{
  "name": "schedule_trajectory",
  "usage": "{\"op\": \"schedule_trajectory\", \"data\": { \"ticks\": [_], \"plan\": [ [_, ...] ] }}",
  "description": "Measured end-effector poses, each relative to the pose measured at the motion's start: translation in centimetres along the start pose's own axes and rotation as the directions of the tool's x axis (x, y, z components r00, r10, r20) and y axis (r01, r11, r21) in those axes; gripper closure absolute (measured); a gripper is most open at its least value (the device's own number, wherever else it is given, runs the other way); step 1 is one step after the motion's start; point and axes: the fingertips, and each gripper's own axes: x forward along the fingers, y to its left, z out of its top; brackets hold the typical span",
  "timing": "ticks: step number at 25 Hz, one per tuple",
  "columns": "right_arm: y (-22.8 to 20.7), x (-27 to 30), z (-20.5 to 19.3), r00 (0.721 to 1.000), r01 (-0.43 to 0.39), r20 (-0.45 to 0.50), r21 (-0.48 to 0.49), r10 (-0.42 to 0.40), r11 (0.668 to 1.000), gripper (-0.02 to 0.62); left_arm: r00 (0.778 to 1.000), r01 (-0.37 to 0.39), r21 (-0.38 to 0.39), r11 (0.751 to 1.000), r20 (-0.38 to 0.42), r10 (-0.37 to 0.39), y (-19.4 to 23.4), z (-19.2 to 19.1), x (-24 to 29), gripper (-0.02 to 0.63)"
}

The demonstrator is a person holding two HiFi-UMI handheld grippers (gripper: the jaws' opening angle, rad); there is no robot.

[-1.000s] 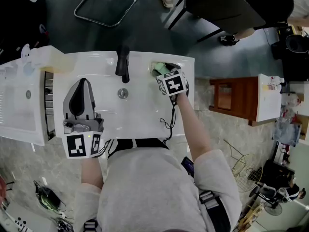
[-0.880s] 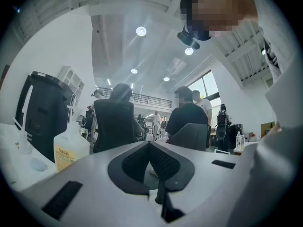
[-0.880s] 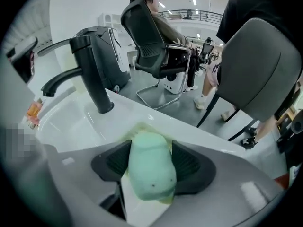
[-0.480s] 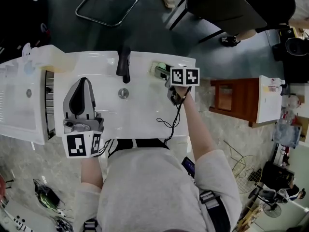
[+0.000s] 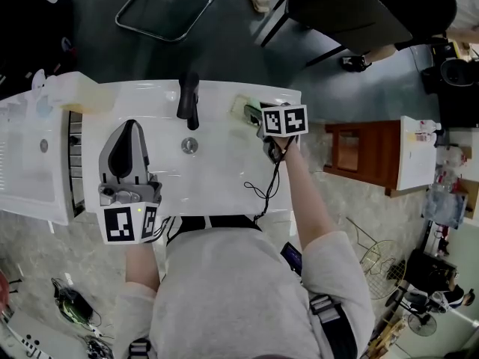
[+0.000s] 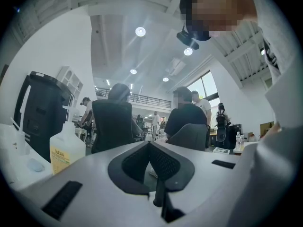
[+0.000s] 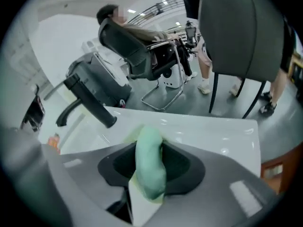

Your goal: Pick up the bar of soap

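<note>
Closing just now: right tool [image 5: 254, 115] on soap [image 7: 149, 162] | sink [image 5: 224, 88] back rim

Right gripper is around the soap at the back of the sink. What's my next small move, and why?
Probably a short straight lift of the right gripper. Its jaws have just been closing, and both pads look pressed on the green bar of soap, low over the white sink; lifting tests the grip.
</note>
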Motion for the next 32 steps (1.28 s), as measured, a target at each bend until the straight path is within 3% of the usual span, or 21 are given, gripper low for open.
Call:
{"op": "schedule_trajectory", "data": {
  "ticks": [2, 7, 13, 16, 25, 32],
  "plan": [
    [-0.2, 0.2, -0.3, 0.999, 0.049, -0.015, -0.068, -0.050, 0.996, 0.454, 1.000, 0.000, 0.001, 1.000, 0.002, 0.000, 0.0, 0.1, 0.0, 0.598],
    [-0.2, 0.0, -0.3, 0.999, 0.041, 0.027, -0.059, -0.040, 0.997, 0.459, 1.000, -0.003, 0.008, 1.000, 0.004, 0.003, 0.0, 0.3, -0.2, 0.598],
    [1.1, -1.8, 0.9, 0.988, 0.055, 0.153, -0.143, -0.033, 0.988, 0.459, 1.000, 0.000, 0.011, 1.000, 0.011, 0.000, 0.1, 0.6, -0.5, 0.598],
    [1.3, -2.8, 1.3, 0.977, 0.085, 0.207, -0.127, -0.057, 0.988, 0.459, 1.000, 0.015, 0.018, 1.000, 0.016, -0.015, -0.2, 0.9, -0.7, 0.598],
    [3.7, -6.9, 1.7, 0.923, 0.142, 0.376, -0.134, -0.083, 0.981, 0.457, 0.997, 0.073, 0.045, 0.996, 0.023, -0.074, -1.1, 1.7, -2.3, 0.598],
    [6.4, -10.8, 0.1, 0.871, 0.164, 0.480, -0.088, -0.103, 0.983, 0.457, 0.992, 0.125, 0.067, 0.990, 0.024, -0.127, -2.4, 2.5, -4.6, 0.598]
  ]
}}
